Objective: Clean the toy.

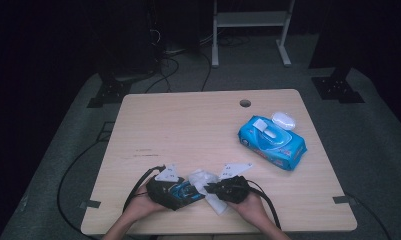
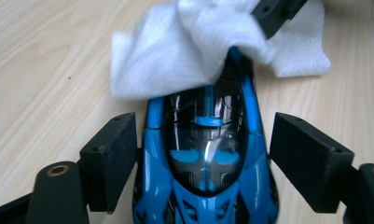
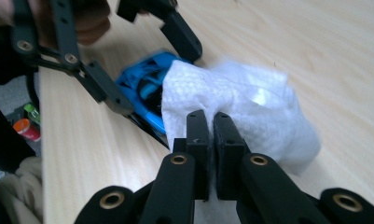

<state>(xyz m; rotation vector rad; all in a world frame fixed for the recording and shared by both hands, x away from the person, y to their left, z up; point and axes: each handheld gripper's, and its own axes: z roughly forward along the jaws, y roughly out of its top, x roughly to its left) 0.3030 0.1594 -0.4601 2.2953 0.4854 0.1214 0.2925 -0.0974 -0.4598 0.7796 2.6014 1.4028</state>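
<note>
A blue and black toy car lies near the table's front edge, gripped from both sides by my left gripper, whose pads press on its flanks. A crumpled white wipe drapes over the car's nose. My right gripper is shut with the wipe pinched between its pads, holding it against the car. In the high view the left gripper and right gripper meet tip to tip, with the wipe bunched between them. One of the right gripper's pads shows over the wipe.
A blue pack of wet wipes lies at the table's right with its white lid flipped open. The wooden table has a cable hole near its far edge. Cables run from both grippers off the front edge.
</note>
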